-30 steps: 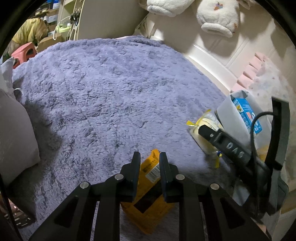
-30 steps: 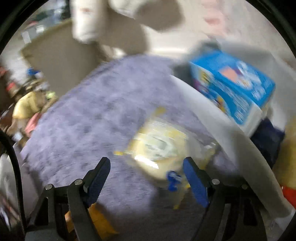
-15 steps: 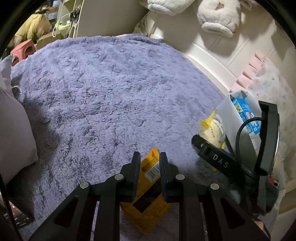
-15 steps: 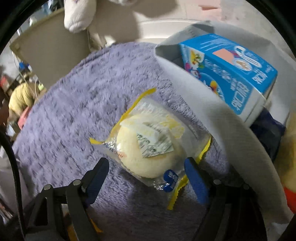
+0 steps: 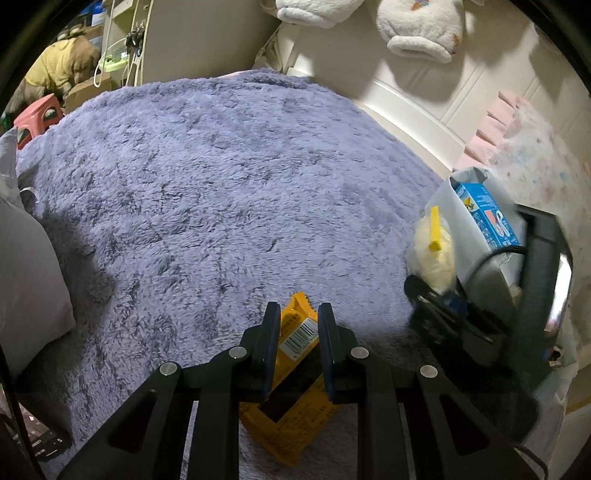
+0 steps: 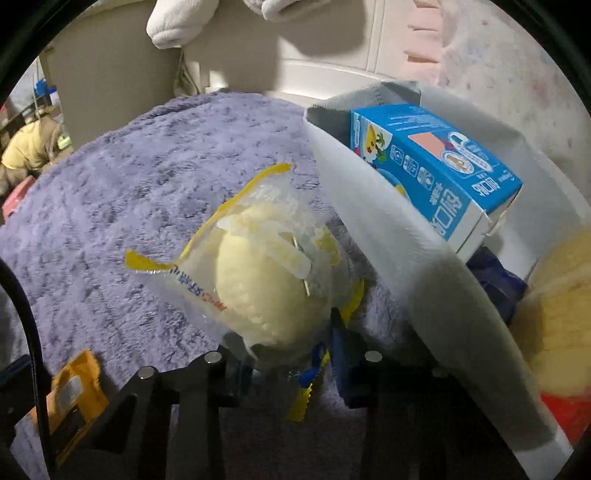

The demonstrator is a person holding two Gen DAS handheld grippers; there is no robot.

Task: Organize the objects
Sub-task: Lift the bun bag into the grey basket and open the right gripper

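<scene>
Surface: a purple fleece blanket (image 5: 207, 192) covers the bed; most of it lies bare, with wide open room ahead of and to the left of both grippers.
Left edge: a grey pillow (image 5: 26, 280) bounds the blanket on the left.
Far edge: a white headboard (image 5: 417, 103) closes the far side, with two white plush toys (image 5: 421, 26) above it.
Right edge: a grey fabric bin (image 6: 388, 229) stands on the blanket at the right, its near wall just beside the bun packet.
Left gripper (image 5: 295, 332): fingers nearly closed, one either side of the top end of one yellow snack packet (image 5: 291, 406), which lies flat on the blanket; whether the pads actually press it cannot be told.
Right gripper (image 6: 288, 365): fingers closing on the lower end of one clear yellow-trimmed packet holding a pale bun (image 6: 262, 277); the packet stands tilted up off the blanket, its bottom between the fingers.
Bin contents: one blue carton (image 6: 436, 173) lies tilted at the far end; one dark blue item (image 6: 495, 273) under it; one yellow and red item (image 6: 557, 325) at the near end, not identifiable.
Count on blanket: two packets, well apart.
</scene>
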